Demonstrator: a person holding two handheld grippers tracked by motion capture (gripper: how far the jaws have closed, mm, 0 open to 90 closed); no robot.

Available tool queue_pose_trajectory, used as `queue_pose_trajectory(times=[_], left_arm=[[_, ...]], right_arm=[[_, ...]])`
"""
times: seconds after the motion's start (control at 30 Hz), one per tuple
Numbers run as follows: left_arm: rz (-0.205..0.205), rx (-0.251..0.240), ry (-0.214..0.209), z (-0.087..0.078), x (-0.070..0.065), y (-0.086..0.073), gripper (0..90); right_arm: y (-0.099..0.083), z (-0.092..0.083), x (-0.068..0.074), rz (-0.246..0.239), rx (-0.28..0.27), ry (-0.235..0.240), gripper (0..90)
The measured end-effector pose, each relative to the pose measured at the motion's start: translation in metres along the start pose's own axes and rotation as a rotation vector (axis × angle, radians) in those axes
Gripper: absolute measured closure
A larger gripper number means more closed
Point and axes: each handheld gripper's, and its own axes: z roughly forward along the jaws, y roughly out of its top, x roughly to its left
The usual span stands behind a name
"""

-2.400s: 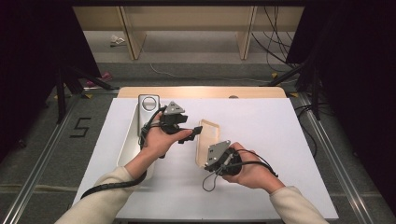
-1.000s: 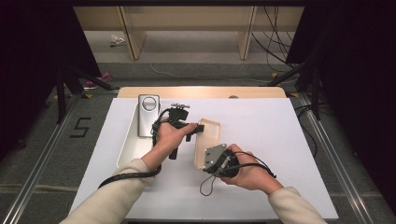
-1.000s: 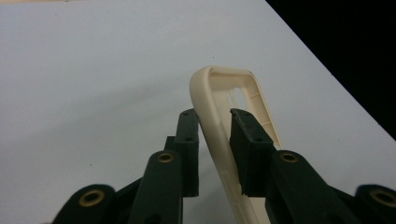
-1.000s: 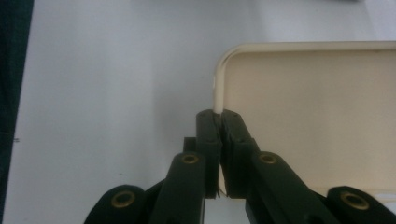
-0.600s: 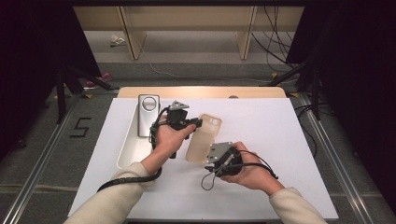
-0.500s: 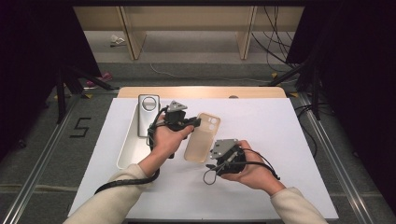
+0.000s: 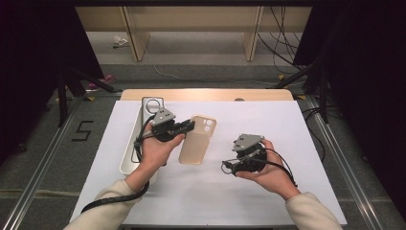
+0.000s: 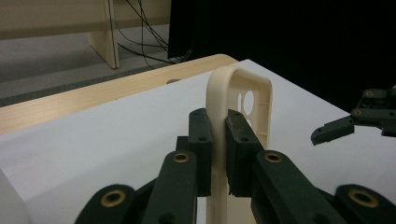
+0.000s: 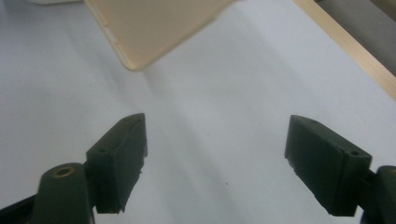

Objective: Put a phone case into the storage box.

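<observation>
Gripping a cream phone case [image 7: 198, 140] by one long edge, our left gripper [image 8: 218, 140] is holding it up off the white bench [image 7: 287, 124], its two black fingers [image 8: 201, 142] pressed tight on the rim from either side. In the left gripper view we are seeing the case edge-on, its camera cut-outs facing right and its rounded top corner standing above the fingers. From the high view we are watching the case hanging slanted between our two hands, camera end toward the far side of the bench and its plain end nearer to us, just beside our left hand [image 7: 155, 151]. Our right gripper [image 9: 229, 163] is standing apart from the case with its fingers [image 9: 119, 154] spread wide and nothing between them; they have just been opening, and in the right gripper view the lower corner of the case is showing above them, clear of both pads. Our right hand [image 7: 268, 167] is hovering to the right of the case over bare bench. A pale tray [image 7: 128, 160] is lying along the left edge of the bench beneath our left forearm, and a dark phone [image 7: 152, 104] is lying at the tray's far end, just beyond the left gripper.
</observation>
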Motion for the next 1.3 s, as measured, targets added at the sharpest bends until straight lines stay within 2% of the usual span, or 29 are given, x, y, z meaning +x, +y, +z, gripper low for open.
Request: queue_pose_trajectory(times=[0.3, 0.4, 0.67, 0.83, 1.0, 1.3], left_arm=[[-0.026, -0.074, -0.020, -0.025, 0.010, -0.002, 82.0], [-0.035, -0.092, -0.013, -0.032, 0.014, -0.001, 82.0], [-0.031, -0.104, 0.000, -0.044, 0.020, 0.000, 82.1], [-0.016, -0.115, -0.013, -0.046, 0.022, 0.001, 82.1], [-0.018, -0.127, -0.007, -0.051, 0.026, 0.004, 82.1], [-0.024, -0.146, 0.006, -0.058, 0.032, 0.008, 82.1]], right_arm=[[-0.011, -0.009, -0.010, 0.069, -0.033, -0.012, 19.3], [-0.015, -0.012, -0.013, 0.097, -0.044, -0.011, 18.8], [-0.027, -0.022, -0.020, 0.136, -0.055, -0.030, 18.7], [-0.034, -0.029, -0.023, 0.156, -0.068, -0.046, 18.7], [-0.041, -0.035, -0.026, 0.188, -0.080, -0.058, 18.5], [-0.044, -0.036, -0.027, 0.197, -0.087, -0.061, 18.2]])
